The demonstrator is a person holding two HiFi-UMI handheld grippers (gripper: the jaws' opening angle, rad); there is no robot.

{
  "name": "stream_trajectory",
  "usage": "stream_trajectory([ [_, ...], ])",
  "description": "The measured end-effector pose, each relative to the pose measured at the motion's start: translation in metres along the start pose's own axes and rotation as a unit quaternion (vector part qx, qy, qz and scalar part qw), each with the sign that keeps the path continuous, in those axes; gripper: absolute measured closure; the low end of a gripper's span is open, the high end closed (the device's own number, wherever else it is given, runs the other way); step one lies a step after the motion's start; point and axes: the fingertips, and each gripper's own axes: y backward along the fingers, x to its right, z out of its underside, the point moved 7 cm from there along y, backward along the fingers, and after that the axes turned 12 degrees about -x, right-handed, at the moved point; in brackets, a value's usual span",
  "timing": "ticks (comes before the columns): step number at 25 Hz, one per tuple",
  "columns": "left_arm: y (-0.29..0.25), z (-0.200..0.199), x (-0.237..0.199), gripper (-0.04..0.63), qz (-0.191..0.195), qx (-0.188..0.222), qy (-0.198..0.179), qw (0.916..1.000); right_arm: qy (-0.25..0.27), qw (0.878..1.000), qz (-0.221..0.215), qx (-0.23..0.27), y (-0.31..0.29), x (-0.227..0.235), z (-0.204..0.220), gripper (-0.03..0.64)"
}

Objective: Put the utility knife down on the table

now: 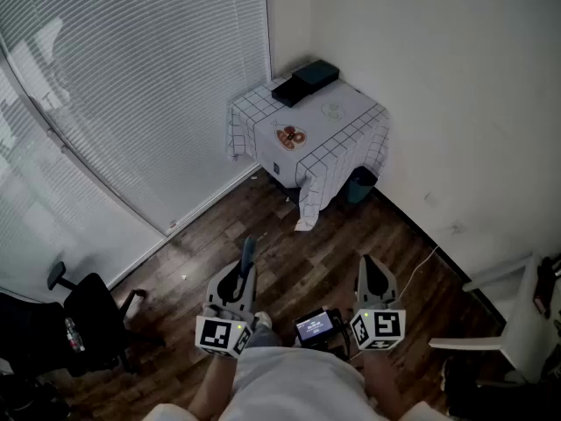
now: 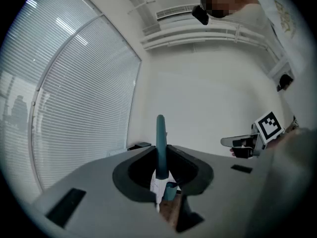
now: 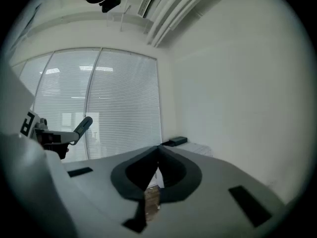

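Note:
A teal utility knife (image 1: pixel 248 253) sticks forward out of my left gripper (image 1: pixel 238 279), which is shut on it low above the wooden floor. In the left gripper view the knife (image 2: pixel 161 138) stands upright between the jaws of the left gripper (image 2: pixel 161 155), its pale end down between them. My right gripper (image 1: pixel 375 274) is held level beside it, shut with nothing in it; its tips meet in the right gripper view (image 3: pixel 158 148). The table (image 1: pixel 351 117), under a checked white cloth, stands far ahead in the room's corner.
Two black boxes (image 1: pixel 305 82) and a small red item (image 1: pixel 291 136) lie on the table, with a teal bin (image 1: pixel 359 183) under it. A black office chair (image 1: pixel 88 310) stands at the left, white furniture (image 1: pixel 508 314) at the right. Window blinds (image 1: pixel 131 86) fill the left wall.

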Motion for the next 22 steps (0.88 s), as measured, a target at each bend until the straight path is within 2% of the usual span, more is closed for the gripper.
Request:
stream_trajectory([
  [8, -0.001, -0.015, 0.003, 0.52, -0.012, 0.019, 0.0, 0.9998, 0.009, 1.0, -0.014, 0.019, 0.009, 0.001, -0.015, 0.609],
  [14, -0.001, -0.014, 0.015, 0.52, -0.007, 0.017, 0.001, 0.9998, -0.013, 0.999, -0.03, 0.016, 0.014, 0.007, -0.012, 0.609],
  [22, -0.019, -0.016, 0.02, 0.52, -0.007, 0.012, 0.01, 0.9999, -0.025, 1.0, -0.008, 0.013, 0.016, 0.029, -0.009, 0.609],
])
